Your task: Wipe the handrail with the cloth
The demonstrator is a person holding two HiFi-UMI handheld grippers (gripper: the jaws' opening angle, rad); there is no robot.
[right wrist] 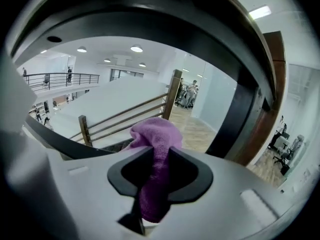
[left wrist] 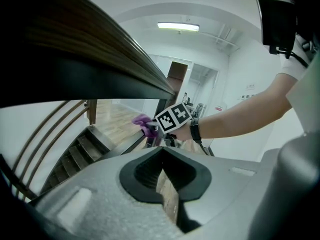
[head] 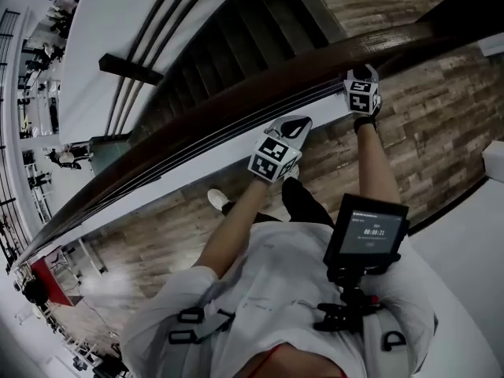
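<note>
The dark wooden handrail (head: 197,128) runs on a slant from lower left to upper right. My right gripper (head: 361,81) sits against the rail near its upper right and is shut on a purple cloth (right wrist: 154,136), which bunches out past the jaws under the rail (right wrist: 210,39). From the left gripper view the same cloth (left wrist: 142,121) shows beside the right gripper's marker cube (left wrist: 173,117), close to the rail's lower edge (left wrist: 105,66). My left gripper (head: 293,128) is lower down the rail, about a forearm's length from the right one. Its jaws (left wrist: 164,179) are shut with nothing between them.
Beyond the rail a staircase (head: 228,34) drops away, with brown side rails (left wrist: 45,129). Wood-look floor (head: 441,109) lies below. A small screen (head: 366,231) hangs at the person's chest. Far below at the left, people stand in an open hall (head: 43,61).
</note>
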